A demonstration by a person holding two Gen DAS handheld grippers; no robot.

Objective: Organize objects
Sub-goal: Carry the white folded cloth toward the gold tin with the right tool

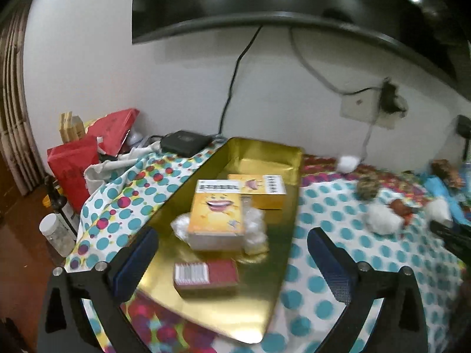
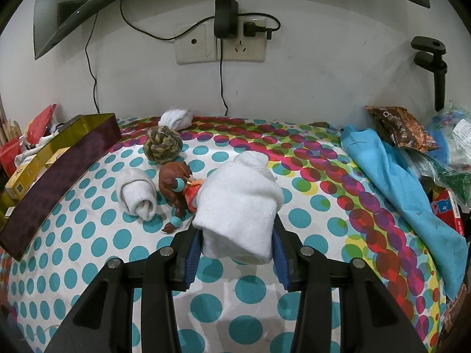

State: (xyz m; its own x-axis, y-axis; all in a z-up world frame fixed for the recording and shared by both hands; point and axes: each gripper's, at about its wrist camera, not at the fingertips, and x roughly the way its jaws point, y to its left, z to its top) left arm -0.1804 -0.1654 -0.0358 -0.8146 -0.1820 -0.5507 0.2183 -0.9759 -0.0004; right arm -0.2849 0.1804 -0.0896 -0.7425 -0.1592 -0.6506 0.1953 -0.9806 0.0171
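- My right tongs [image 2: 235, 241] are clamped on a white rolled towel [image 2: 240, 203]; their blue pads [image 2: 192, 257] press it from both sides, and it is held above the dotted cloth [image 2: 309, 194] that covers the desk.
- My left tongs [image 1: 232, 261] stand wide apart with nothing between them, above the near end of the gold tray [image 1: 270, 279].
- I take the tray as my landmark. In the right view it shows only as a dark-walled box with a gold inside [image 2: 59, 164] at the left edge.
- Inside the tray, near the middle, lies a yellow box [image 1: 216, 214] with a smiling face on it. It rests on a crumpled clear plastic bag [image 1: 256, 229].
- A second yellow box [image 1: 260, 191] lies just behind the first one, toward the far end of the tray.
- A red box [image 1: 206, 276] lies in the near part of the tray, closest to my left tongs.
- Right of the tray, on the cloth, there is another rolled towel [image 2: 137, 194], and beside it a brown doll [image 2: 176, 185] lying on its side. Whether the two touch I cannot tell.
- Behind the doll, farther from me, sits a rope ball [image 2: 162, 144], and behind that a white bundle [image 2: 176, 119] close to the wall.
- Far right of the tray, a blue garment [image 2: 403, 182] lies over the edge of the cloth.
- Left of the tray, off the cloth, stand red bags [image 1: 73, 164], and behind the tray's far left corner a black device [image 1: 184, 142].
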